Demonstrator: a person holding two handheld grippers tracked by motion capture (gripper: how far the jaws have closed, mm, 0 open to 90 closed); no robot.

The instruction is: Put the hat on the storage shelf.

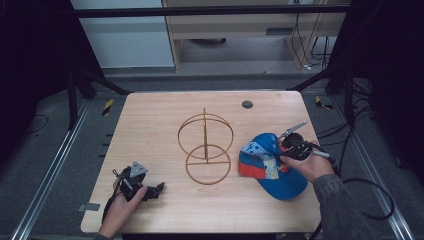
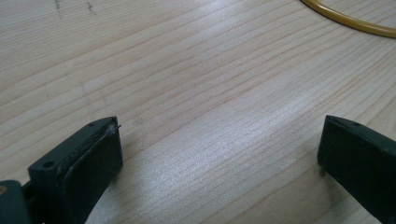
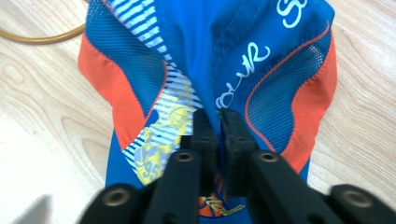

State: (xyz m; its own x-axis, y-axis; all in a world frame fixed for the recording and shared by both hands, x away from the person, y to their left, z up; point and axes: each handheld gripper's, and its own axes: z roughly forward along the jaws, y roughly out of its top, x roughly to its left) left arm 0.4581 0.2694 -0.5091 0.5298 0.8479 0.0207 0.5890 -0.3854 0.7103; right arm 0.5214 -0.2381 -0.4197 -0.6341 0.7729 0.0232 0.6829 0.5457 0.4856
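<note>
A blue cap (image 1: 270, 165) with orange panels and white lettering lies on the right side of the wooden table (image 1: 150, 125). My right gripper (image 1: 285, 146) sits on the cap's far side, held in a hand. In the right gripper view its jaws (image 3: 218, 114) are pressed together on a fold of the cap's (image 3: 233, 56) blue fabric. My left gripper (image 1: 159, 188) rests at the table's front left, held in the other hand. Its jaws (image 2: 219, 140) stand wide apart over bare wood with nothing between them.
A gold wire stand (image 1: 205, 145) with an upright ring and a flat base ring stands mid-table, just left of the cap; arcs of it show as the wire ring (image 2: 348, 21) and the wire ring (image 3: 42, 38). A dark round plug (image 1: 247, 104) sits near the back edge.
</note>
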